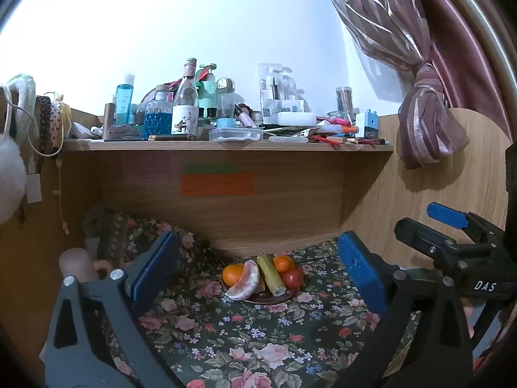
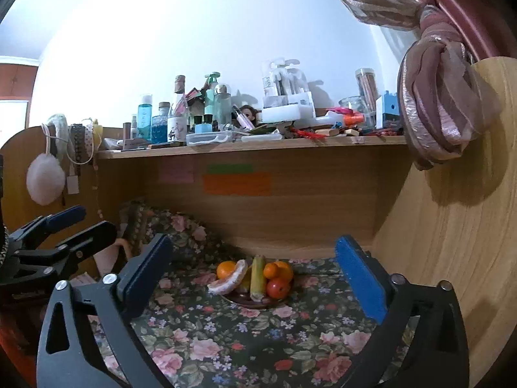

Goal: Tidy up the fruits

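Floral cloth (image 1: pixel 258 333) is covering the desk surface inside a wooden alcove, under a shelf (image 1: pixel 226 145) that is carrying bottles and clutter. Both grippers are pointing nearly level toward the back panel, side by side. From the left wrist view, the left gripper (image 1: pixel 258 274) is standing with its blue pads wide apart and nothing between them that they touch; the right gripper (image 1: pixel 452 229) is showing at 3 o'clock, its fingers likewise spread. From the right wrist view, the right gripper (image 2: pixel 255 274) is gaping just as wide, and the left one (image 2: pixel 64 223) is sitting at 9 o'clock.

Ahead of both, well apart from the pads, a small dark plate (image 1: pixel 271 299) is resting on the cloth with the fruit piled on it — framed between the open fingers in each view. On it I am counting two oranges, one (image 1: pixel 233 273) at the plate's 9 o'clock and one (image 1: pixel 283 263) at 1 o'clock, one red tomato-like fruit (image 1: pixel 292 278) at 3 o'clock, one peeled citrus segment (image 1: pixel 245 281) leaning at the front left, and one pale green stalk (image 1: pixel 271 273) lying across the middle. Three sticky notes (image 1: pixel 216 183) are stuck on the back panel.
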`<state>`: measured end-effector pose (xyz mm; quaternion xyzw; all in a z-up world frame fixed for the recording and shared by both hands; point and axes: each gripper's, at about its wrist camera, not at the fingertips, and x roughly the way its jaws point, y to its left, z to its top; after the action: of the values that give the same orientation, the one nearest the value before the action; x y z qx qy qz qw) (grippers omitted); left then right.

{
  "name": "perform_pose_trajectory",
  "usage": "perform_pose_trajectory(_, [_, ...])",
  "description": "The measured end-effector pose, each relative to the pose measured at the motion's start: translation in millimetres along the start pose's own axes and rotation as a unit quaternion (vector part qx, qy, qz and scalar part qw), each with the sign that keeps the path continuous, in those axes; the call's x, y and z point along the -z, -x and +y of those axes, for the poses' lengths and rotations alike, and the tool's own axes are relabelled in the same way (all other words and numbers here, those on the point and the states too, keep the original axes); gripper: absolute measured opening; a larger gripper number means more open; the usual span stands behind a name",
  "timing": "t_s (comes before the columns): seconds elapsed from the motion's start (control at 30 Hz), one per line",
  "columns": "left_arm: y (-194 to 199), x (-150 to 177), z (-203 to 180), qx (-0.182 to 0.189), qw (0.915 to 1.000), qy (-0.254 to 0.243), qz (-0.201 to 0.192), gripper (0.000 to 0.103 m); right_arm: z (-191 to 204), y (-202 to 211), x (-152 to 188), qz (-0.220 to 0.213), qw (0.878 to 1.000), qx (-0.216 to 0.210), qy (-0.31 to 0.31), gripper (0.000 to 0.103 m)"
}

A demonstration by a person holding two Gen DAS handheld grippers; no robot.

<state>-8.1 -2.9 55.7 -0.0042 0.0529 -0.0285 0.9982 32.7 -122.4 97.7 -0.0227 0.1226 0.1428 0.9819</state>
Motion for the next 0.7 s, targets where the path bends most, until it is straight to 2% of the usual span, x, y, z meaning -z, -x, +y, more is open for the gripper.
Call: perform_pose_trajectory(0.7, [-3.8, 2.3, 2.2, -0.005, 1.0000, 0.002, 0.000, 0.103, 1.9, -1.1, 0.2, 0.000, 1.000, -0.001, 0.002, 0.103])
